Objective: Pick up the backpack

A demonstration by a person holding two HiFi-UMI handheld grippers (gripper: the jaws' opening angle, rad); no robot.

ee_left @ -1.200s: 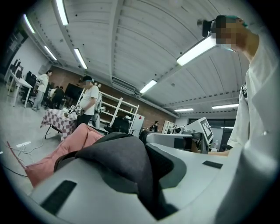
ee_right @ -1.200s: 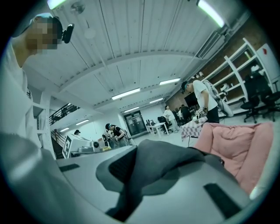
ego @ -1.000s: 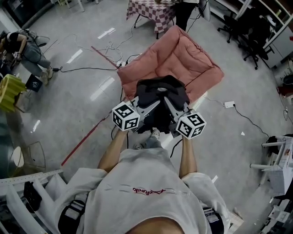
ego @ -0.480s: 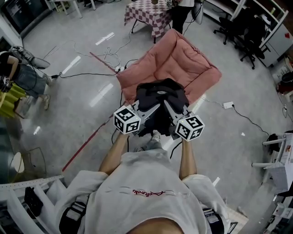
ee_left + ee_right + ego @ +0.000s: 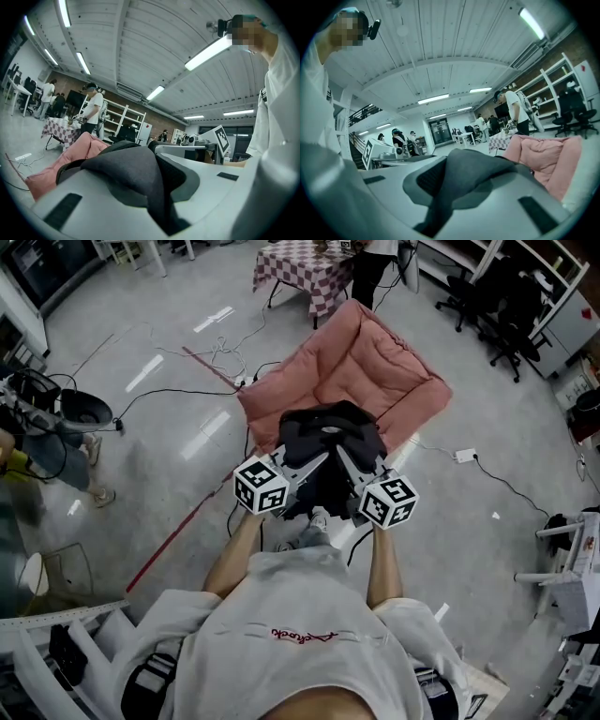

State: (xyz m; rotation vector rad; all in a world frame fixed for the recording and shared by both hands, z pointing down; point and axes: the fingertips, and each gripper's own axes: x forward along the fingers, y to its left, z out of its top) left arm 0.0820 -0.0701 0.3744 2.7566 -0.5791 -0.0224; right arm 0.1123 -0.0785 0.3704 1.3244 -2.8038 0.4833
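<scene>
The black fabric backpack [image 5: 328, 424] sits near the middle of the head view, held between the two claws. It overlaps the 6 o'clock edge of a large pink quilted cushion [image 5: 370, 362] that lies on the glossy grey floor [image 5: 141, 456]. Whether the bag hangs clear of the cushion cannot be told.

The left claw [image 5: 305, 456] comes at the bag from 7 o'clock and the right claw [image 5: 354, 456] from 5 o'clock, their marker cubes nearest the person. In the left gripper view, the left claw [image 5: 152, 199] is clenched on a fold of the dark backpack fabric [image 5: 133, 171], which fills the narrow gap between its jaws, with the pink cushion [image 5: 61, 164] beyond at 9 o'clock. In the right gripper view, the right claw [image 5: 438, 206] is likewise clenched on a dark fold of the bag [image 5: 476, 180], the cushion [image 5: 548, 159] showing at 3 o'clock.

Around the scene in the head view, a counter under a red-and-white checked cloth [image 5: 305, 263] stands at 12 o'clock, black office chairs [image 5: 511, 306] at 2 o'clock, and a red floor line [image 5: 183, 521] runs toward 8 o'clock.
</scene>
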